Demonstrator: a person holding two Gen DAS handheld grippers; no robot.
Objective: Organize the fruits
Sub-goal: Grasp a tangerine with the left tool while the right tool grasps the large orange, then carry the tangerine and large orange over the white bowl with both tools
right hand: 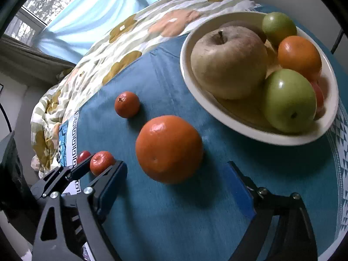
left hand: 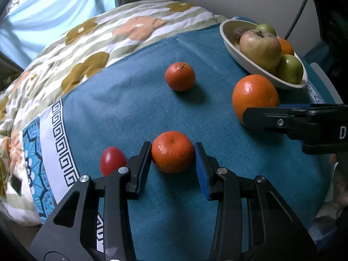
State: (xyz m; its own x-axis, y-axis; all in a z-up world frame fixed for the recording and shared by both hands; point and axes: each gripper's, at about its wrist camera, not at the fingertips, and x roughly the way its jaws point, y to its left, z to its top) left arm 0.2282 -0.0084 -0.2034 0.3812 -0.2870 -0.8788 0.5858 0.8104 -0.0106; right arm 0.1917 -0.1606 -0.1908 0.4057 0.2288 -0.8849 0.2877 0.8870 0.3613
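Mandarin [left hand: 173, 151] near the blue cloth's [left hand: 134, 100] front edge, my left jaws closed on its sides. Light, soft-skinned; squeeze gently. Right jaws wide, facing the orange [right hand: 169, 149].

1. Soft daylight enters from the window [right hand: 37, 6] at upper left in both views.
2. Fruit throws soft shadows toward the lower right on the blue cloth [left hand: 134, 100].
3. The large orange [right hand: 168, 149] shows small glare spots.
4. Fisheye bending and dark corners mark the edges; the bowl [right hand: 245, 130] rim looks slightly blurred.
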